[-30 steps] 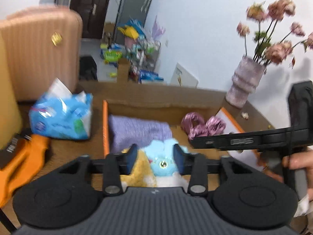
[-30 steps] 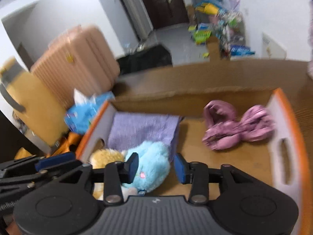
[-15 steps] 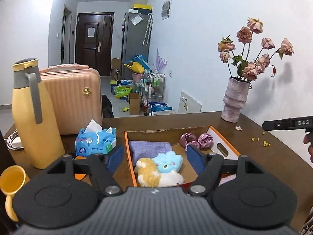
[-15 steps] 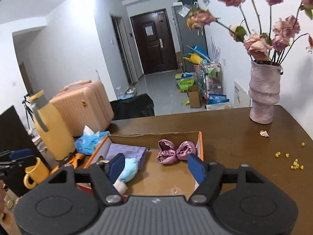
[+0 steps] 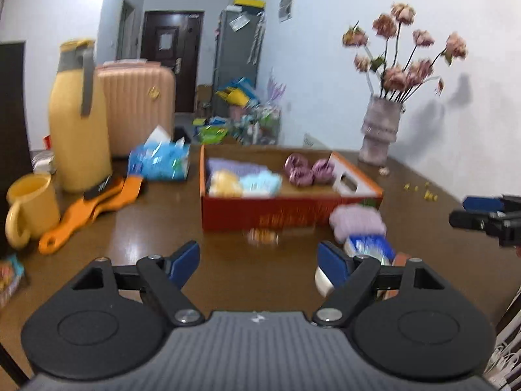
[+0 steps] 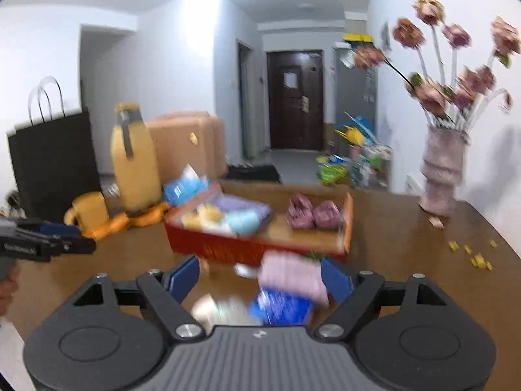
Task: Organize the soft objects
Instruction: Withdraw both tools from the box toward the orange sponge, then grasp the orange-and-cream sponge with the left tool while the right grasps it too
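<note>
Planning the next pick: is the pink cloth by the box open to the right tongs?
Probably yes: the pink cloth lies on the table ahead of the open right tongs, nothing between them.

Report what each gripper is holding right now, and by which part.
Nothing is held. The left gripper and the right gripper are both open, with only table and loose items showing between their fingers.

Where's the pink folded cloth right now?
On the table, outside the orange box, the pink folded cloth lies against its front right corner, beside a blue packet.
</note>
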Available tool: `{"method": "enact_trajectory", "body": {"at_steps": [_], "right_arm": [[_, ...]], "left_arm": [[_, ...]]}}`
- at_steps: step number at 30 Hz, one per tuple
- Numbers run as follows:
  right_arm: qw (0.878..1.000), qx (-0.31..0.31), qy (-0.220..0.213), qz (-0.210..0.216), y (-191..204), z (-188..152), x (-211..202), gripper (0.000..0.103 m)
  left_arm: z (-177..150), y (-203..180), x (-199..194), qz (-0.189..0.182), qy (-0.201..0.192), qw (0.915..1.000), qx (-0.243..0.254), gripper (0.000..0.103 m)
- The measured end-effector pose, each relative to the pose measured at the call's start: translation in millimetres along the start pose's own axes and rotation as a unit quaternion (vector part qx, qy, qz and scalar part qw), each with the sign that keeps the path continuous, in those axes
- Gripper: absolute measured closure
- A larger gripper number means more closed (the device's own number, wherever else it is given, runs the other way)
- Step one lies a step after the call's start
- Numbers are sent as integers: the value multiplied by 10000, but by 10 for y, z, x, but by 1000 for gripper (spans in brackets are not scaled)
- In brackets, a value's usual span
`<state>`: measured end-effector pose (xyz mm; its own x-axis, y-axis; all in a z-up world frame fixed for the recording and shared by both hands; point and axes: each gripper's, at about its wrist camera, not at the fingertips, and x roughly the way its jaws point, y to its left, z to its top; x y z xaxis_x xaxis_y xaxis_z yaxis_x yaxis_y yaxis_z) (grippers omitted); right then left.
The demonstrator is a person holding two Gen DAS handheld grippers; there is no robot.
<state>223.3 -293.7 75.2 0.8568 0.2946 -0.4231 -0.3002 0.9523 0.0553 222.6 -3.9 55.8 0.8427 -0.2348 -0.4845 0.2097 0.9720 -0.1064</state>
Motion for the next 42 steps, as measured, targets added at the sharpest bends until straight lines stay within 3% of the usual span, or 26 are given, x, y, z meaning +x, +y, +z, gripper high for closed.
{"method": "enact_trajectory", "body": {"at_steps": [5, 10, 13, 14, 17, 19, 25, 28, 34, 37, 39, 42], "right_arm": [[9984, 397, 363, 195, -6, -518, -13, 21], [9964, 660, 537, -25, -266, -679, 196, 24], [9926, 937, 747, -205, -474, -740, 457, 37], [9919, 979, 784, -211, -532, -749, 535, 38], [9882, 1317, 784, 55, -710, -798, 732, 43], [9817, 1710, 787, 283, -802, -849, 778, 50], [9632, 2354, 872, 960, -676, -1164, 462, 53], [9572, 2474, 842, 1248, -370, -1330, 259, 56], [9678, 2373, 496, 675, -92, -1355, 215, 51], [9739, 2224, 390, 233, -68, -1291, 205, 48], [9763, 2136, 357, -36, -59, -1259, 161, 48], [9713, 2358, 316, -4, -152, -1260, -29, 48]], "left_arm": [[-257, -124, 81, -326, 411, 9984, -222, 21], [-435, -472, 369, -933, 918, 9914, -11, 21], [-533, -728, 574, -1324, 1174, 9842, 1, 27], [-552, -801, 631, -1448, 1240, 9816, -34, 35], [-577, -935, 786, -1785, 1380, 9739, -234, 51], [-587, -962, 870, -1875, 1473, 9702, -433, 56], [-630, -758, 901, -2291, 1671, 9533, -1043, 57], [-695, -612, 868, -2329, 1622, 9516, -1175, 57], [-717, -485, 869, -2223, 1759, 9500, -1305, 55], [-703, -453, 808, -2293, 1739, 9485, -1320, 48], [-715, -448, 772, -2350, 1712, 9483, -1274, 49], [-751, -483, 698, -2326, 1715, 9504, -1149, 56]]}}
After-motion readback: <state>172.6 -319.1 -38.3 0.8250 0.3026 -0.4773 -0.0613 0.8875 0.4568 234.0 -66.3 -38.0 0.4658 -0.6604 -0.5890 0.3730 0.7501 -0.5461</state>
